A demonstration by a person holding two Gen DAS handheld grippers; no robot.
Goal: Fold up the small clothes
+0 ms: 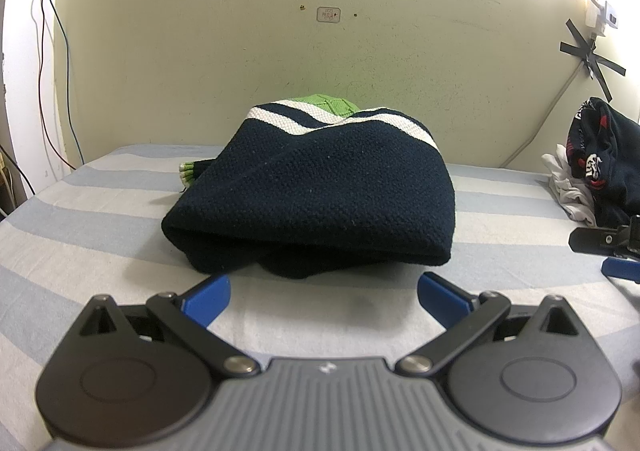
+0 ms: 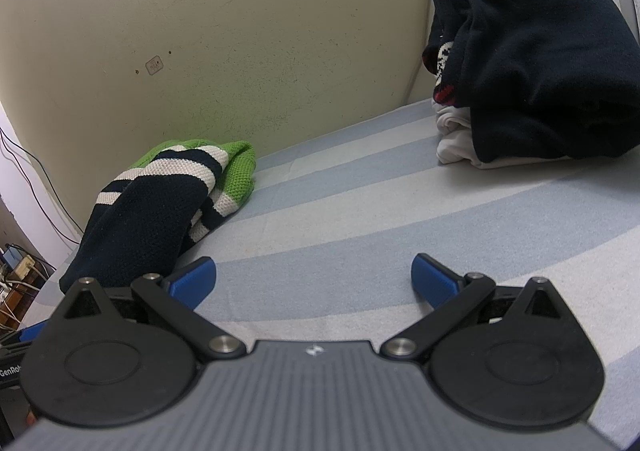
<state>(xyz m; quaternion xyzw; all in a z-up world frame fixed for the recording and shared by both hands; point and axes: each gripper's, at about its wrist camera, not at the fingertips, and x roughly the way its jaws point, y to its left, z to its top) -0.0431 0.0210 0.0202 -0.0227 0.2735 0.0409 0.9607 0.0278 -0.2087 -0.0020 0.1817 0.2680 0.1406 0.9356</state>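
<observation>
Scuffed cream wall [image 1: 240, 51] behind, surface under everything covered by a blue-and-white striped cloth [image 1: 100, 211], so call it the tabletop. On it, near the wall, lies the navy knitted sweater with white stripes and green trim [image 1: 312, 191], already bundled into a thick folded wad, fold edge facing forward, long axis running left to right across the left wrist view. A green-striped cuff [image 1: 188, 173] pokes out at its left side.

Left gripper [image 1: 324, 299] sits straight in front of that fold edge, just short of it, jaws spread wide and holding nothing, blue fingers [image 1: 212, 295] apart from the fabric. Right gripper [image 2: 314, 275] is off to the sweater's right, jaws likewise spread and empty, pointing at bare striped cloth; sweater lies to its left. So the left one looks nearer and squarely lined up.

Farther right, by the wall: pile of dark navy garment with red-white print on top of white clothing [image 2: 540, 51], well apart from the sweater. Dark cables [image 1: 56, 51] hang at far left.

Judgement: this fold looks about done.
</observation>
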